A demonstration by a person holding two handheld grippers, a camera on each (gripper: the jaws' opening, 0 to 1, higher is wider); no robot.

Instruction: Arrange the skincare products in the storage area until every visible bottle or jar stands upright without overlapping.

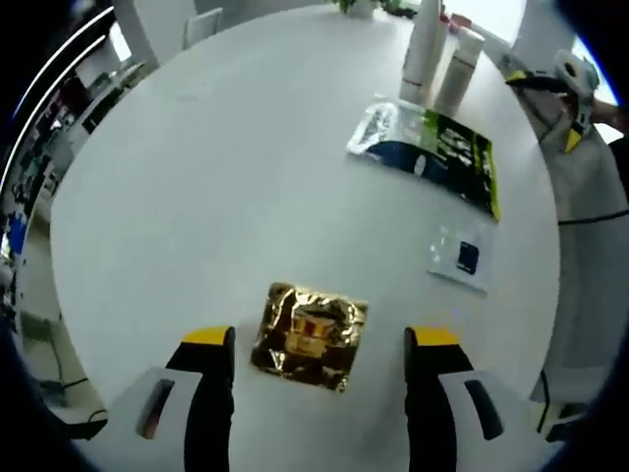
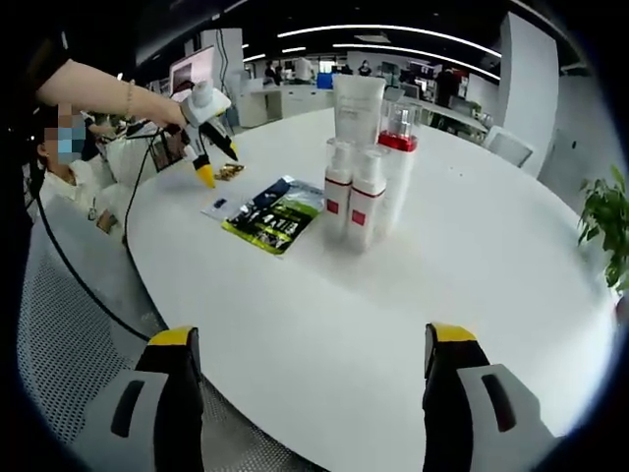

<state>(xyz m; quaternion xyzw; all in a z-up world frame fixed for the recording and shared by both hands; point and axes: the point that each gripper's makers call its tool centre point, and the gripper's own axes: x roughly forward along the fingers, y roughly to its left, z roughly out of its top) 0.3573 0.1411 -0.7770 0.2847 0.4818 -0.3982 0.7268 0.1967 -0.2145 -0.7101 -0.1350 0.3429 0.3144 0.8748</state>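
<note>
A crumpled gold foil sachet lies flat on the white round table, between the open jaws of my left gripper, which hovers above it. Farther off lie a green, black and silver packet and a small white sachet with a blue square. Two white bottles stand upright at the far edge. My right gripper is open and holds nothing, well short of an upright cluster: a tall white tube, a red-capped bottle and two small red-labelled bottles.
The right gripper view has a hand holding the left gripper over the gold sachet, near the green packet. A potted plant stands at the right. The table edge runs close to my right jaws. Office desks lie behind.
</note>
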